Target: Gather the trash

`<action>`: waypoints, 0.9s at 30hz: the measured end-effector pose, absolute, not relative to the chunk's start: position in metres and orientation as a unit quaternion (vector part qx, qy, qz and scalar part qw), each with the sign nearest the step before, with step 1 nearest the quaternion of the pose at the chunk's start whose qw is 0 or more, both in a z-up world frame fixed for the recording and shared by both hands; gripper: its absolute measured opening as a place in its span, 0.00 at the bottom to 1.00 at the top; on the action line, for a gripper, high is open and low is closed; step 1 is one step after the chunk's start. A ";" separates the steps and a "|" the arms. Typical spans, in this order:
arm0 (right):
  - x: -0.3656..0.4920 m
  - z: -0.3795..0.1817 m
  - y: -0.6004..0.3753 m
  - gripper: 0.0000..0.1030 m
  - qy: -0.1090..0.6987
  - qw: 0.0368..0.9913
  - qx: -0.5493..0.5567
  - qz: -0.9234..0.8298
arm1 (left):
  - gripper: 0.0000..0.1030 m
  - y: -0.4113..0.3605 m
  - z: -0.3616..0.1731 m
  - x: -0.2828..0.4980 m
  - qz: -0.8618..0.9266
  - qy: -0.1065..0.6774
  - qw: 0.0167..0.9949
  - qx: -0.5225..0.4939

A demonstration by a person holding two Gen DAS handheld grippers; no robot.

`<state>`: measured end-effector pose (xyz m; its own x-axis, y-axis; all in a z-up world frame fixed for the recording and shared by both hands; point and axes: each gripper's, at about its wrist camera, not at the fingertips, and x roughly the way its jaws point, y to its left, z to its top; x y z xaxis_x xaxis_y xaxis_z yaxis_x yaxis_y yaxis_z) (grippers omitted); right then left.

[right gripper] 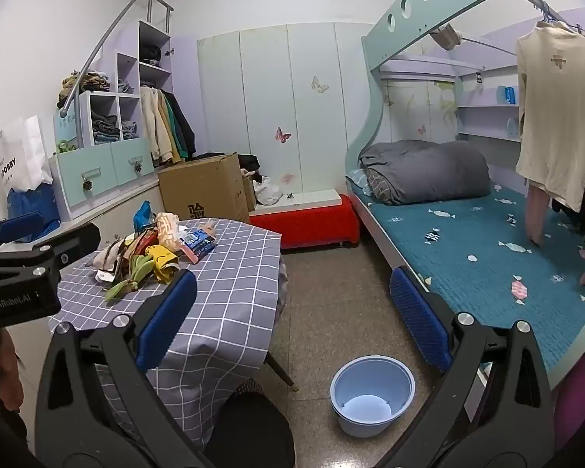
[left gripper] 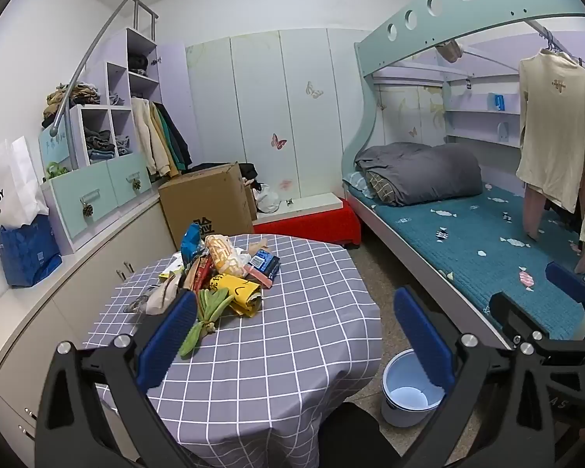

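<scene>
A pile of trash (left gripper: pixel 222 269) lies on the table (left gripper: pixel 312 273) with the grey checked cloth: snack wrappers, a yellow bag, a blue packet and a greenish banana peel (left gripper: pixel 202 319) at its near edge. My left gripper (left gripper: pixel 294 337) hovers open above the table's near side, short of the pile, with nothing between its fingers. My right gripper (right gripper: pixel 294 319) is also open and empty, held over the floor to the right of the table (right gripper: pixel 222 273). From there the trash pile (right gripper: pixel 156 249) is at the left. A pale blue bin (right gripper: pixel 372 394) stands on the floor below.
A cardboard box (left gripper: pixel 206 202) and a red bench (left gripper: pixel 312 222) stand behind the table. A bunk bed (left gripper: pixel 468 234) fills the right side, with clothes hanging over it. Cabinets and shelves line the left wall. The left gripper (right gripper: pixel 54 234) shows at the left edge.
</scene>
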<state>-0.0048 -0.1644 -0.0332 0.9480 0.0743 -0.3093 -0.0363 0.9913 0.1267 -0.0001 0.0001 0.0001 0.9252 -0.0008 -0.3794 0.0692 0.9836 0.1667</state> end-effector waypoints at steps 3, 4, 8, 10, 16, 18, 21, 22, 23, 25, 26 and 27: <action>-0.004 -0.034 -0.164 0.94 0.159 0.985 0.061 0.028 | 0.96 0.000 0.000 0.000 -0.020 0.194 0.977 0.089; -0.004 -0.034 -0.164 0.94 0.159 0.985 0.061 0.029 | 0.96 0.001 0.000 0.000 -0.020 0.194 0.977 0.089; -0.004 -0.035 -0.165 0.94 0.161 0.985 0.060 0.028 | 0.96 0.002 0.001 -0.001 -0.022 0.194 0.977 0.088; 0.000 -0.039 -0.162 0.94 0.164 0.984 0.059 0.028 | 0.96 0.002 -0.003 0.001 -0.025 0.198 0.976 0.086; 0.000 -0.041 -0.164 0.94 0.165 0.984 0.058 0.027 | 0.96 0.001 -0.004 0.001 -0.025 0.199 0.976 0.088; 0.000 -0.040 -0.164 0.94 0.166 0.984 0.059 0.027 | 0.96 -0.002 -0.003 0.003 -0.025 0.200 0.975 0.091; 0.000 -0.041 -0.164 0.94 0.167 0.984 0.059 0.026 | 0.96 -0.003 -0.003 0.003 -0.025 0.200 0.975 0.091; 0.000 -0.041 -0.164 0.94 0.167 0.984 0.060 0.027 | 0.96 -0.003 -0.003 0.003 -0.024 0.199 0.975 0.091; 0.001 -0.041 -0.166 0.94 0.168 0.984 0.060 0.027 | 0.96 -0.002 -0.003 0.003 -0.024 0.199 0.975 0.091; 0.001 -0.040 -0.166 0.94 0.168 0.984 0.059 0.026 | 0.96 -0.003 -0.003 0.003 -0.025 0.200 0.975 0.091; 0.001 -0.041 -0.166 0.94 0.169 0.984 0.059 0.026 | 0.96 -0.003 -0.003 0.003 -0.025 0.200 0.975 0.091; 0.001 -0.041 -0.166 0.94 0.169 0.984 0.059 0.027 | 0.96 -0.003 -0.003 0.003 -0.025 0.199 0.975 0.092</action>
